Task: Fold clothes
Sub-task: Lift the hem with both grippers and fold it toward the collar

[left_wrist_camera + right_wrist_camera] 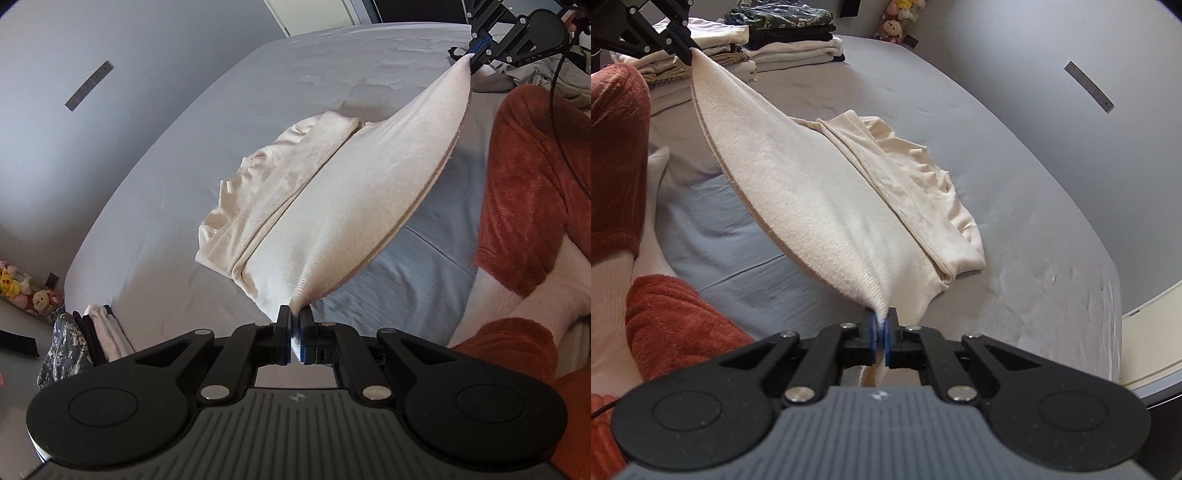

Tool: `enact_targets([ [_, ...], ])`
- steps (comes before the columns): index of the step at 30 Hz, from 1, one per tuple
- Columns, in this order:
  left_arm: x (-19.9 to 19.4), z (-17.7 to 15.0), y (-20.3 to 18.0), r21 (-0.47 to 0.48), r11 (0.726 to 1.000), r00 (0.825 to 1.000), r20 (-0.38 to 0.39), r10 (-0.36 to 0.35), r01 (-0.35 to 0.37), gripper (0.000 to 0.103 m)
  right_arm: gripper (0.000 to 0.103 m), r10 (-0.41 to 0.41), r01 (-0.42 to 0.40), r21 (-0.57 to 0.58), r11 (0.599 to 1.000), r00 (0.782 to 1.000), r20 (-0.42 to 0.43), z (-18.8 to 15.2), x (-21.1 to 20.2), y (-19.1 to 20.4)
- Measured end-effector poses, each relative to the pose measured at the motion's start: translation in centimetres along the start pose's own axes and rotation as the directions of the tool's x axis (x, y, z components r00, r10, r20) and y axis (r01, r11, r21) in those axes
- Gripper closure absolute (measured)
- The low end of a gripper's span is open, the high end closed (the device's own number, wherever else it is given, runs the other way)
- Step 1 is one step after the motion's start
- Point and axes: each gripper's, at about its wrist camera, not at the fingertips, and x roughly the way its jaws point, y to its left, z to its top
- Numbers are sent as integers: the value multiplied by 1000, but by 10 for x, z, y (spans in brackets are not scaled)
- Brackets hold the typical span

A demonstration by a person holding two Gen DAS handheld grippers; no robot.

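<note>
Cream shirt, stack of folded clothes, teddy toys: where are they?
Cream shirt (343, 206): left wrist view, lifted middle panel.
Stack of folded clothes (798, 51): right wrist view, white layers.
Teddy toys (22, 291): left wrist view, floor pile.

The cream garment (325, 206) shows a fine ribbed weave, pale against the grey bedsheet (184, 155). Black grippers carry blue pads (874, 338). Rust-red fleece trousers (524, 192) — with white socks (524, 306) — fill the right of the left view. Upper left in the right view, a dark floral-print piece (783, 16) tops the white stack (798, 50).

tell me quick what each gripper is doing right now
Left gripper: closed on one corner of the cream garment.
Right gripper: closed on the garment's other lifted corner.
</note>
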Motion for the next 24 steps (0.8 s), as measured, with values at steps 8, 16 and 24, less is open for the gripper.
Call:
enact_targets([
  [8, -38, -5, -11, 6, 998, 998, -27, -55, 55, 98, 99, 4, -4, -24, 1000, 1000, 6, 0, -35, 14],
  [16, -23, 16, 10, -43, 999, 1000, 1, 2, -2, 98, 99, -23, 23, -23, 999, 1000, 18, 3, -56, 19],
  [24, 21, 49, 58, -92, 994, 998, 11, 54, -53, 98, 99, -136, 134, 52, 990, 990, 37, 31, -16, -14],
])
